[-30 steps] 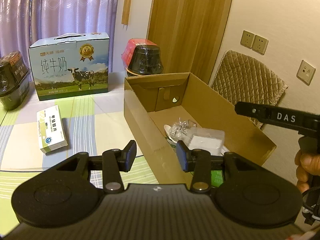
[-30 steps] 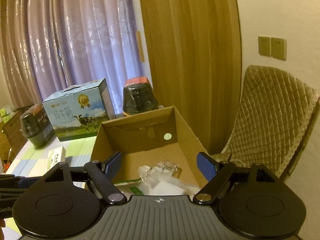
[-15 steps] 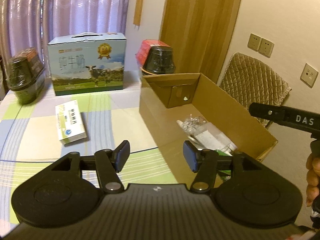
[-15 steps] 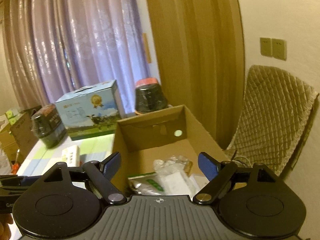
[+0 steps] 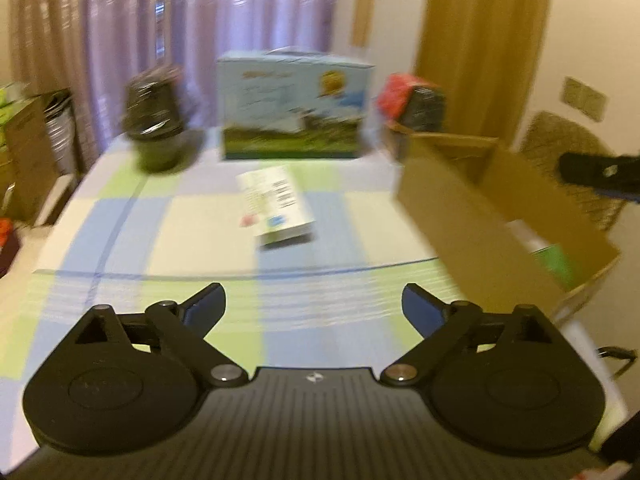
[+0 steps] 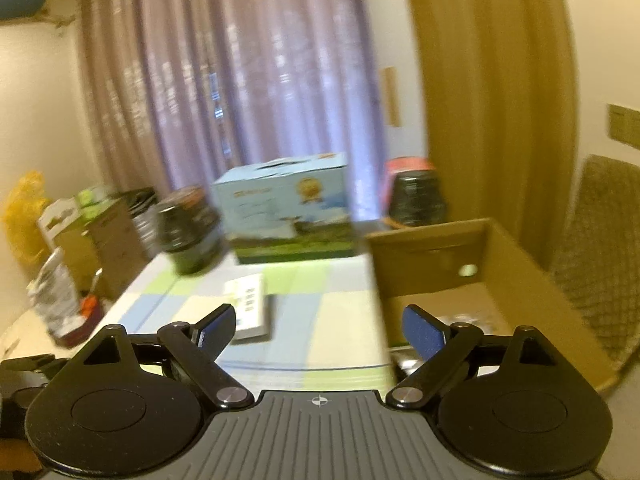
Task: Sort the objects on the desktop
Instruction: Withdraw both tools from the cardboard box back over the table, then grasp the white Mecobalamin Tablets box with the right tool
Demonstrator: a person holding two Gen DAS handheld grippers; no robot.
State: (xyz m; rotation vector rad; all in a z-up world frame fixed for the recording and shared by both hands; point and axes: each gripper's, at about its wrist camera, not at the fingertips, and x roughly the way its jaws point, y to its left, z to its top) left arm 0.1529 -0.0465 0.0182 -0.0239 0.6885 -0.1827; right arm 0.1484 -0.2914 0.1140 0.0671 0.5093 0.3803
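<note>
Background clutter around the checked table

Far ahead of the fingers hang purple curtains, with a wooden door ahead to their right. A quilted chair back stands off to the right of the fingers, and cardboard cartons and a yellow bag sit away to their left.

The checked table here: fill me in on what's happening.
A person holds two grippers over the checked tablecloth. The left gripper and right gripper are both open and empty. A small white medicine box lies on the cloth ahead of them, not yet picked up. The open brown cardboard box to the right already holds some items.
</note>
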